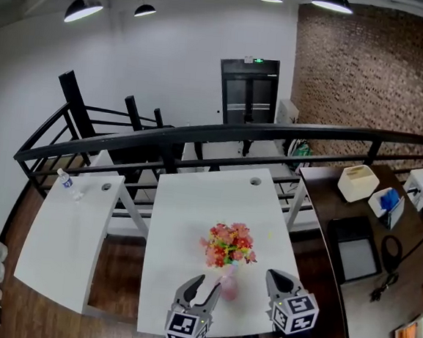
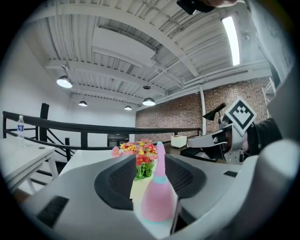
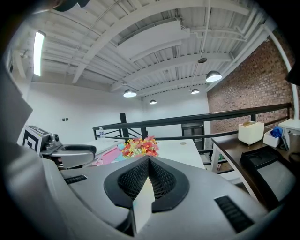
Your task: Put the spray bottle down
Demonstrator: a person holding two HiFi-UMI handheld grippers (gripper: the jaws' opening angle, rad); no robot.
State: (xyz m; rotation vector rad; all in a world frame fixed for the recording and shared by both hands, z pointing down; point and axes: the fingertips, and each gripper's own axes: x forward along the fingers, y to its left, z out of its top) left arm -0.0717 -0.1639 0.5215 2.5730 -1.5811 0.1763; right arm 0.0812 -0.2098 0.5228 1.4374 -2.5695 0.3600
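A pink spray bottle [image 1: 228, 287] with a pale blue collar stands upright on the white table [image 1: 192, 222], just in front of a bunch of red, pink and yellow flowers [image 1: 228, 245]. My left gripper [image 1: 205, 286] is at the bottle's left side, near the table's front edge. In the left gripper view the bottle [image 2: 158, 197] stands in the gap between the wide-apart jaws of the left gripper [image 2: 150, 161], and table shows beside it; the pads do not press on it. To the bottle's right, my right gripper [image 1: 280, 279] hovers with its jaws together on nothing [image 3: 148, 160].
A second white table [image 1: 65, 240] at the left carries a small water bottle [image 1: 64, 180]. A black railing [image 1: 222, 132] runs behind both tables. The dark desk [image 1: 377, 289] at the right holds a white box [image 1: 357, 182], a black tray [image 1: 355, 249] and cables.
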